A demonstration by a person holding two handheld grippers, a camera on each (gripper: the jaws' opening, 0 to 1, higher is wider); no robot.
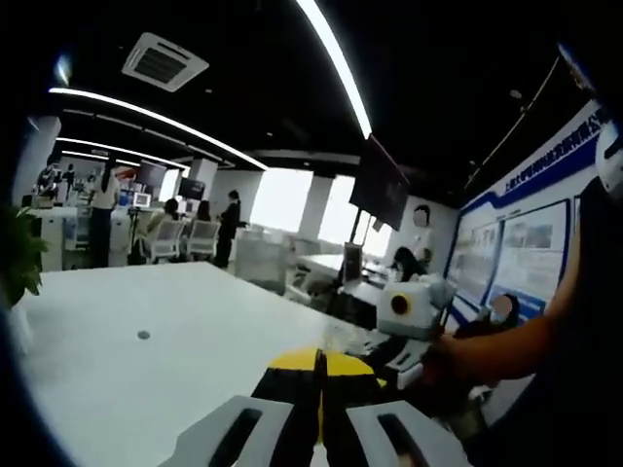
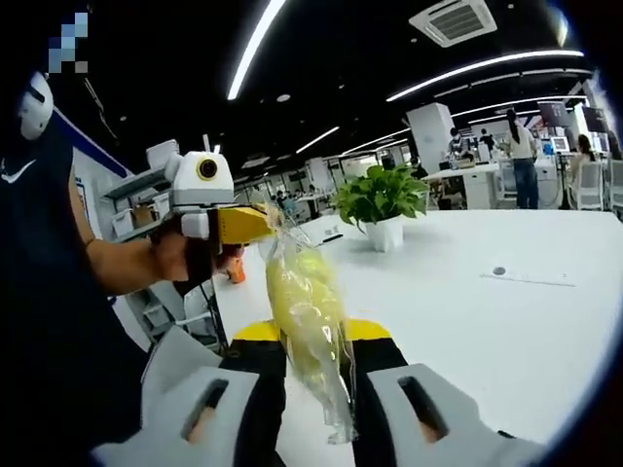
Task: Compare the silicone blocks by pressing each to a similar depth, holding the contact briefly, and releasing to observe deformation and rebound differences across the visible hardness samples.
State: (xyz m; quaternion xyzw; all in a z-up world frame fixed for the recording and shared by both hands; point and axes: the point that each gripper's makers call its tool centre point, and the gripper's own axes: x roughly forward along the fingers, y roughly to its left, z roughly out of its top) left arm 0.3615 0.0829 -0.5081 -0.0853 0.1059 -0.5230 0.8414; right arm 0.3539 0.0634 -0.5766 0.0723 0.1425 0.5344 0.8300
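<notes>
Yellow silicone block in clear bag (image 2: 304, 302) clamped between right gripper (image 2: 316, 389) jaws, held above white worktop (image 2: 506, 321), likely for unwrapping. Left gripper (image 1: 319, 428) jaws together, empty

Clear bag (image 2: 310, 321): yellow contents blurred, shape indistinct; lower end hidden between right gripper (image 2: 311, 389) jaws.

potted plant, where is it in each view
Left gripper view: potted plant, leaves at the far left edge.
Right gripper view: potted plant, above centre, standing on the table.
Shared landmark: the white table with its small round dot.
</notes>
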